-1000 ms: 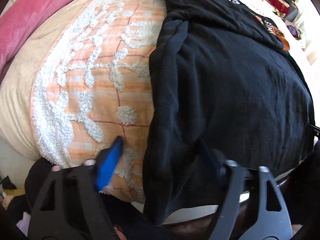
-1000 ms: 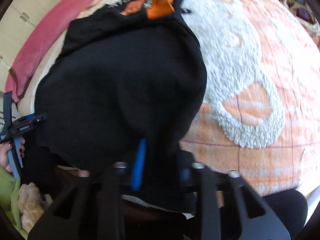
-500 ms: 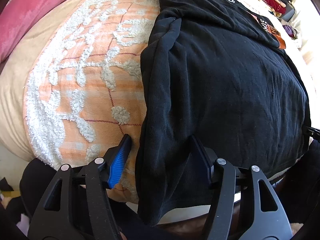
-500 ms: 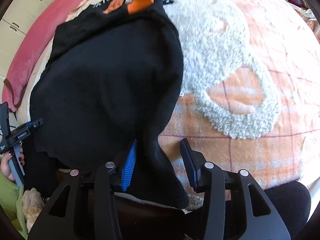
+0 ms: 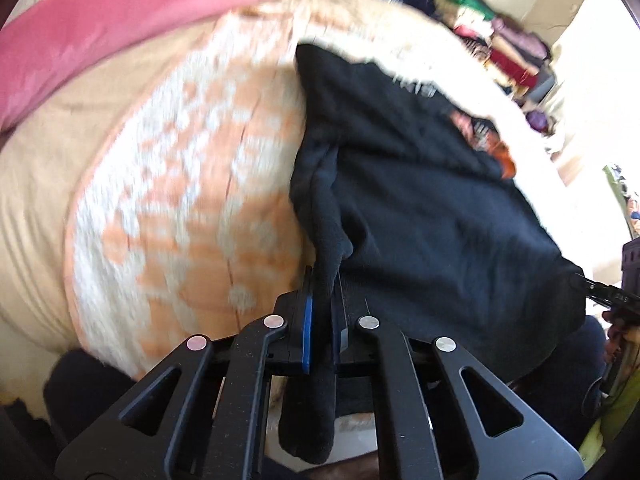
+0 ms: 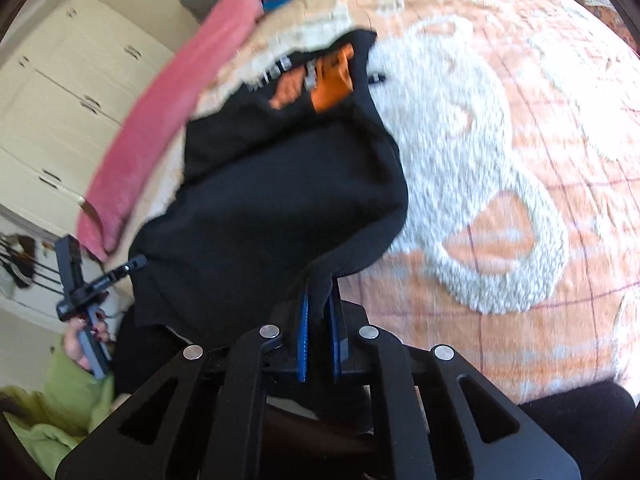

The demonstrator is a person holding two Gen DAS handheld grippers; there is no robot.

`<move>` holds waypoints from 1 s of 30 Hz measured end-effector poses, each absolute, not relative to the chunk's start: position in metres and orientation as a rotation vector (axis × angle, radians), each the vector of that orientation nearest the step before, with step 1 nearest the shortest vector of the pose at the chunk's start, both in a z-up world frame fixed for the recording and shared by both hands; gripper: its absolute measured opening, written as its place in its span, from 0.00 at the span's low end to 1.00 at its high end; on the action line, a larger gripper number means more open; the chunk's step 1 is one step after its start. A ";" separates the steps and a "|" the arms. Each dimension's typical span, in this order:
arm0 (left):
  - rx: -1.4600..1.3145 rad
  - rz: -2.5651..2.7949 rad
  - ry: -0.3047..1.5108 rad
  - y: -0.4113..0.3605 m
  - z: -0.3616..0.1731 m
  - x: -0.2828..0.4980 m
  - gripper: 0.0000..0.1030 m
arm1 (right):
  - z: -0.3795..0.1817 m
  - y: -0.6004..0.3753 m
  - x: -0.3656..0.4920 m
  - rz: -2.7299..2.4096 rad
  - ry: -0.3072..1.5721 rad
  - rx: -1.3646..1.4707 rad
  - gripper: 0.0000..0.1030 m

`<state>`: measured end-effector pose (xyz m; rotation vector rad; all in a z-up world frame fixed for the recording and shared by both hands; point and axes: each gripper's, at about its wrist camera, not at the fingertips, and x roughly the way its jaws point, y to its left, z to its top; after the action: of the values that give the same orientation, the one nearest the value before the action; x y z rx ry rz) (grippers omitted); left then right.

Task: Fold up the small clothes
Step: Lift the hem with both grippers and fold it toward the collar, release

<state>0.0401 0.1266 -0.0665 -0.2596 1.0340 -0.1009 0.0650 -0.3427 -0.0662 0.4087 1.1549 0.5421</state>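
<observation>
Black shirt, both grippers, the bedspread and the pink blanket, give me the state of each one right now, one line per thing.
Black shirt: partly folded on the bed, near edge pinched and lifted at both corners.
Left gripper: shut on the shirt's near left corner.
Right gripper: shut on the shirt's near right corner.
Orange and white bedspread: spread flat under the shirt.
Pink blanket: lying bunched along the far edge.

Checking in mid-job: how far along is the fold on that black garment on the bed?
Looks done: the black garment lies spread on the orange bedspread, print end far, sides seemingly turned in. In hand: the left gripper is shut on its near left corner and the right gripper on its near right corner, cloth bunched between the pads. Left: carrying the near edge over to the print end; no cross fold shows yet.
</observation>
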 end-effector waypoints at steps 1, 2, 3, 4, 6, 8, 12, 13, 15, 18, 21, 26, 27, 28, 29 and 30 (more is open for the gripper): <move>-0.258 -0.108 1.014 0.126 -0.060 0.041 0.01 | -0.062 -0.344 0.067 0.549 1.134 0.414 0.07; -0.255 -0.109 1.000 0.124 -0.056 0.037 0.01 | -0.058 -0.345 0.069 0.555 1.117 0.421 0.07; -0.256 -0.109 0.989 0.124 -0.050 0.038 0.01 | -0.054 -0.342 0.072 0.563 1.104 0.431 0.08; -0.260 -0.111 0.983 0.126 -0.048 0.040 0.01 | -0.049 -0.343 0.074 0.572 1.085 0.442 0.07; -0.286 -0.117 0.968 0.130 -0.041 0.045 0.01 | -0.044 -0.340 0.083 0.577 1.056 0.445 0.07; -0.318 -0.111 0.958 0.131 -0.039 0.054 0.01 | -0.034 -0.340 0.093 0.578 1.017 0.440 0.07; -0.352 -0.097 0.926 0.141 -0.033 0.078 0.01 | -0.022 -0.337 0.118 0.576 0.963 0.446 0.07; -0.347 -0.093 0.921 0.141 -0.032 0.084 0.01 | -0.022 -0.336 0.124 0.576 0.953 0.447 0.07; -0.355 -0.087 0.916 0.145 -0.029 0.098 0.01 | -0.021 -0.329 0.141 0.571 0.939 0.445 0.07; -0.380 -0.080 0.906 0.147 -0.026 0.122 0.01 | -0.021 -0.319 0.165 0.568 0.925 0.442 0.07; -0.399 -0.075 0.911 0.149 -0.029 0.146 0.01 | -0.024 -0.310 0.193 0.545 0.902 0.449 0.07; -0.447 -0.049 0.951 0.157 -0.048 0.181 0.02 | -0.042 -0.307 0.235 0.473 0.914 0.478 0.07; -0.448 -0.036 0.965 0.159 -0.053 0.188 0.02 | -0.047 -0.307 0.241 0.458 0.916 0.475 0.07; -0.442 -0.027 0.974 0.159 -0.058 0.194 0.02 | -0.054 -0.307 0.248 0.440 0.924 0.477 0.07; -0.439 -0.025 0.982 0.159 -0.062 0.197 0.02 | -0.060 -0.308 0.253 0.421 0.936 0.477 0.07; -0.429 -0.013 0.994 0.158 -0.067 0.202 0.02 | -0.066 -0.308 0.258 0.408 0.945 0.476 0.07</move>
<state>0.2024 0.1585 -0.0675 -0.4291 0.9938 -0.0131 0.2576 -0.3076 -0.0664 0.4763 0.9455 0.4080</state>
